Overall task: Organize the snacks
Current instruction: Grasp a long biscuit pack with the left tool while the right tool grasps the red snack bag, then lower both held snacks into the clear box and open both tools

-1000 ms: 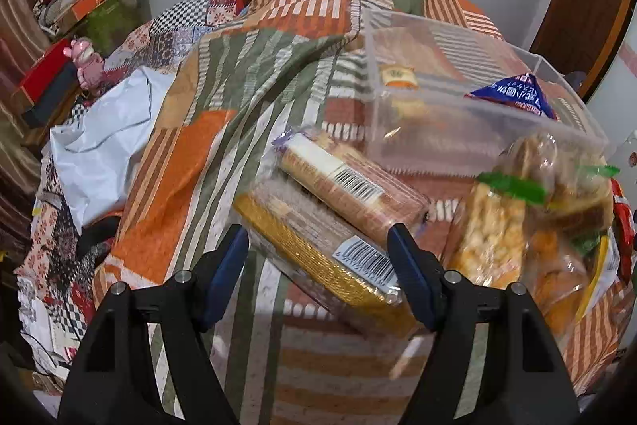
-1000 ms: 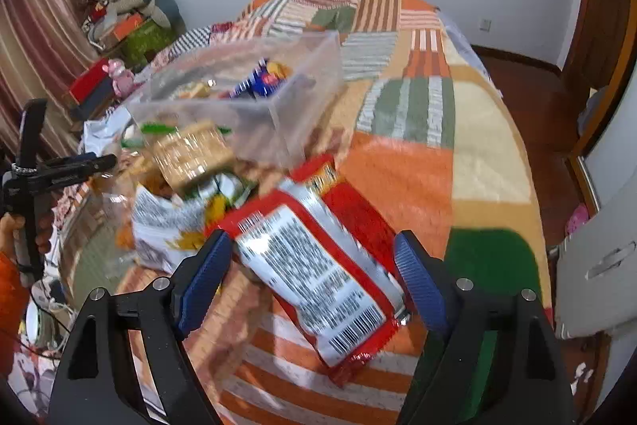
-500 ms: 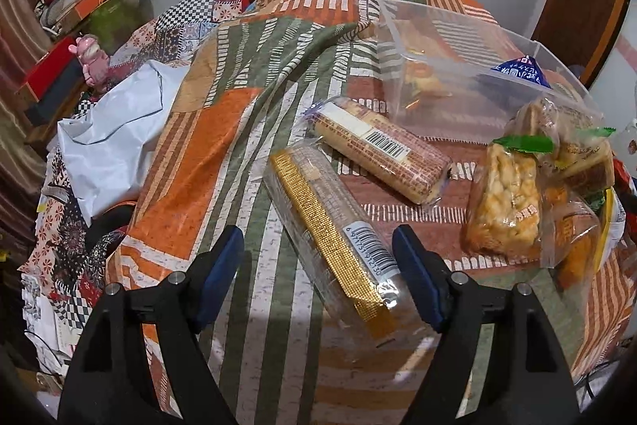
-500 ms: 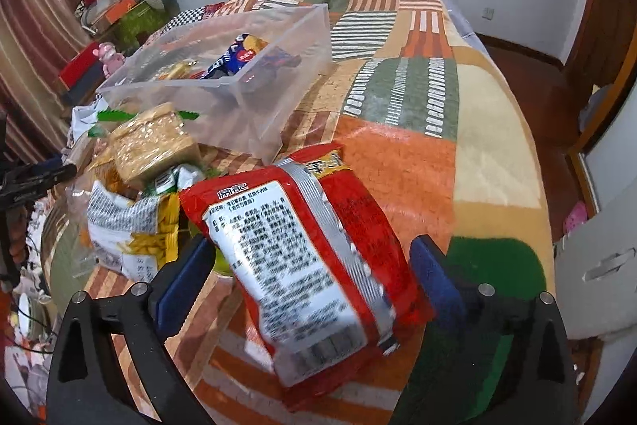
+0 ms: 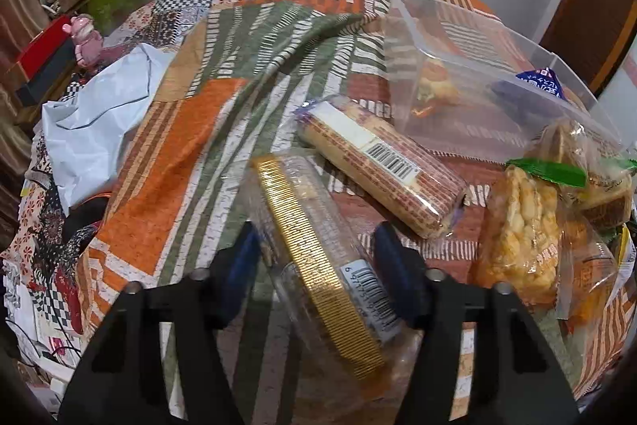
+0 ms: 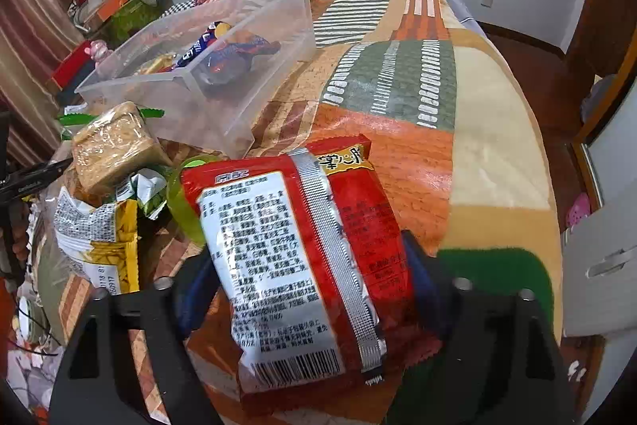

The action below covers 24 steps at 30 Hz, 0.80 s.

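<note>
In my left wrist view, a pale crumpled bag (image 5: 95, 122) lies at the left edge of the patchwork bedspread (image 5: 179, 154). At the bottom centre my left gripper (image 5: 318, 261) is closing on the gold-trayed biscuit pack (image 5: 318, 257); the pack sits between the blue pads, and I cannot tell whether they press it. Just above it lies a red-brown biscuit roll (image 5: 382, 162), apart from the clear plastic bin (image 5: 469, 74) at the upper right. In my right wrist view, the same bin (image 6: 254, 66) holds 1 blue packet (image 6: 235, 50) at the upper left. Bottom centre, my right gripper (image 6: 314, 269) is closing around the red snack bag (image 6: 302, 257), which fills the gap.
</note>
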### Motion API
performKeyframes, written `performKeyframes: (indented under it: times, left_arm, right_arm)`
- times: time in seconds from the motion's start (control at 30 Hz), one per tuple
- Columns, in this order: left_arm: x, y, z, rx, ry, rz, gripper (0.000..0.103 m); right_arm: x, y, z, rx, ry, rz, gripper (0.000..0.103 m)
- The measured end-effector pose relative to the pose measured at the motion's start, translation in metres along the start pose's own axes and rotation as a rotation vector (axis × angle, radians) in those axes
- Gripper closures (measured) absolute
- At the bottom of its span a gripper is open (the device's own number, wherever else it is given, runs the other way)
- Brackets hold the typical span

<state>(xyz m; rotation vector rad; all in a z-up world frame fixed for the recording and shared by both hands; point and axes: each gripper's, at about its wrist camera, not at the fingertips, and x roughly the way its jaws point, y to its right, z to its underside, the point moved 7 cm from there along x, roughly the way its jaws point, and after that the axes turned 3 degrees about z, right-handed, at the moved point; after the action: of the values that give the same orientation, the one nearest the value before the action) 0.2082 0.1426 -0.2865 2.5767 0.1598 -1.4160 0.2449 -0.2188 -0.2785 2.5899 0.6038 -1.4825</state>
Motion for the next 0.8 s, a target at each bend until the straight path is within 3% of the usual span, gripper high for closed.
performKeyframes:
  times: [0.2,0.8]
  left_arm:
    - [-0.012,-0.008,0.008,0.011,0.023,-0.036,0.067]
    - [-0.067,0.010,-0.002,0.027,0.140,0.006,0.069]
  right_arm:
    - [-0.011,-0.008,0.004,-0.008,0.043,0.010,0.032]
    - [-0.068,-0.037,-0.047,-0.012,0.247,-0.042,0.032]
